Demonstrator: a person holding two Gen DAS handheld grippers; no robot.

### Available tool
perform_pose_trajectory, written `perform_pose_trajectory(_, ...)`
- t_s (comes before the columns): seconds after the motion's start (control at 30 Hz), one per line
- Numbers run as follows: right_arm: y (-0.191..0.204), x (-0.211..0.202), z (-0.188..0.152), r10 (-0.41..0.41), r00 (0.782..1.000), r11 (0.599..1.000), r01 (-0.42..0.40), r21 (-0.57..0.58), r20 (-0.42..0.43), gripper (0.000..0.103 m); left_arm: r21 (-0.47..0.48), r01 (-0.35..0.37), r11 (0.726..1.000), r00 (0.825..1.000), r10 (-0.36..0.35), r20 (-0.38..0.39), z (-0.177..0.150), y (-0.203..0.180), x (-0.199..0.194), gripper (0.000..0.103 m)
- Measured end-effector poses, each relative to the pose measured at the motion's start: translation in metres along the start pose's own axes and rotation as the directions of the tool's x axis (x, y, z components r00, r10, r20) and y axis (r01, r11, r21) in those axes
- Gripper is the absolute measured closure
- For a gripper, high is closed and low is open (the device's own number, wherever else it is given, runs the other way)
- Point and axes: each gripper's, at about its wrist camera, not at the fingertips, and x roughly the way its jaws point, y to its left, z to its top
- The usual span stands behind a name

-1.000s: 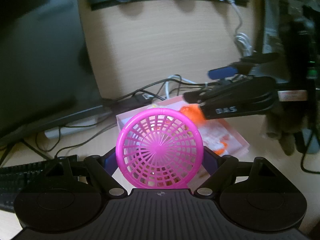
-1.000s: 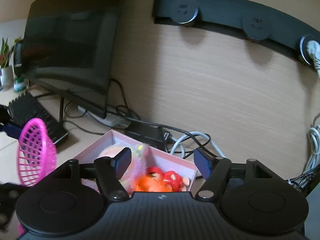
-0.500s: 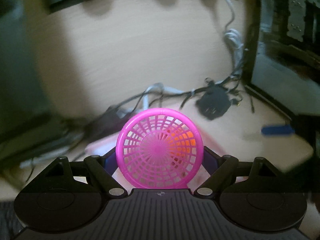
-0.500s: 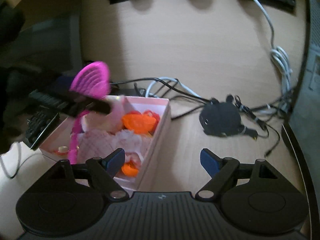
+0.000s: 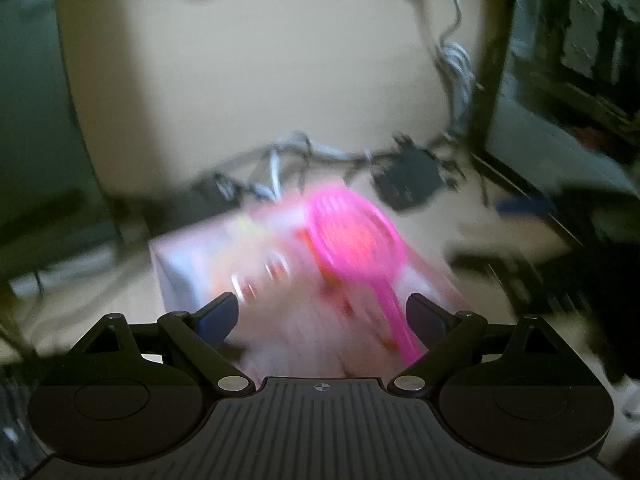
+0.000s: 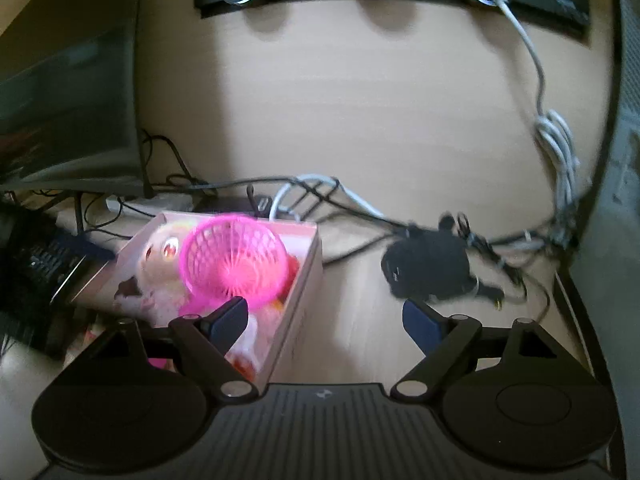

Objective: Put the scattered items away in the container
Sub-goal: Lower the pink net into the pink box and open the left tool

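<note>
The left gripper (image 5: pixel 320 312) had just been opening its jaws, and the pink strainer (image 5: pixel 352 240), clamped a second earlier, now lay free in the pink box (image 6: pixel 308 272) on the counter (image 6: pixel 360 320). The blurred handle seemingly pointed back toward the camera. The right gripper (image 6: pixel 324 316) stood open, empty.

Pink lattice strainer (image 6: pixel 234 258) tilted atop white plush toy (image 6: pixel 160 268) inside open pink box (image 6: pixel 306 276).

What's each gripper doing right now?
Left gripper: open, jaws just widened; pink basket released over the box.
Right gripper: open, jaws just widened, holding nothing.
</note>
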Motion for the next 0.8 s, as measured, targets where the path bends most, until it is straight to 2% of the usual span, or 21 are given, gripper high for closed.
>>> perform_pose_trajectory(0.07,0.001,0.001,0.006,-0.003,1.0,1.0,0.003,0.001,0.012,0.018,-0.006,0.006,1.0,1.0,-0.006,-0.026,-0.008,-0.008,0.005,0.012)
perform_pose_trajectory(0.1,0.001,0.001,0.008,-0.003,1.0,1.0,0.003,0.004,0.019,0.018,-0.011,0.007,1.0,0.999,-0.008,-0.039,-0.01,-0.012,0.008,0.022)
perform_pose_trajectory(0.13,0.001,0.0,0.01,-0.003,1.0,1.0,0.003,0.007,0.026,0.017,-0.025,0.014,1.0,0.999,-0.015,-0.042,-0.011,-0.014,0.011,0.025)
perform_pose_trajectory(0.2,0.002,-0.003,0.011,-0.003,1.0,1.0,0.002,0.015,0.031,0.014,-0.041,0.04,0.998,0.998,-0.042,-0.04,-0.005,-0.017,0.016,0.05)
perform_pose_trajectory(0.3,-0.001,-0.007,0.004,-0.008,1.0,1.0,0.007,0.025,0.013,0.014,0.004,0.043,0.999,0.999,-0.043,-0.032,0.003,-0.024,0.028,0.059)
perform_pose_trajectory(0.5,-0.011,-0.01,-0.002,-0.046,0.999,0.998,0.046,0.044,-0.006,0.014,-0.011,0.017,1.0,0.999,-0.017,-0.044,0.015,-0.015,0.047,0.062)
perform_pose_trajectory(0.73,0.005,0.021,0.027,-0.016,0.999,1.0,0.017,-0.021,0.028,0.014,-0.034,0.006,0.999,1.0,-0.006,-0.02,0.015,-0.013,0.045,0.062)
perform_pose_trajectory(0.77,0.011,0.027,0.032,-0.002,1.0,0.999,0.003,-0.04,0.026,0.014,-0.039,0.021,0.999,1.0,-0.022,-0.014,0.015,-0.011,0.04,0.056)
perform_pose_trajectory(0.8,0.016,0.035,0.035,0.012,1.0,0.998,-0.011,-0.063,0.018,0.013,-0.037,0.035,0.999,0.999,-0.035,-0.009,0.015,-0.01,0.035,0.043)
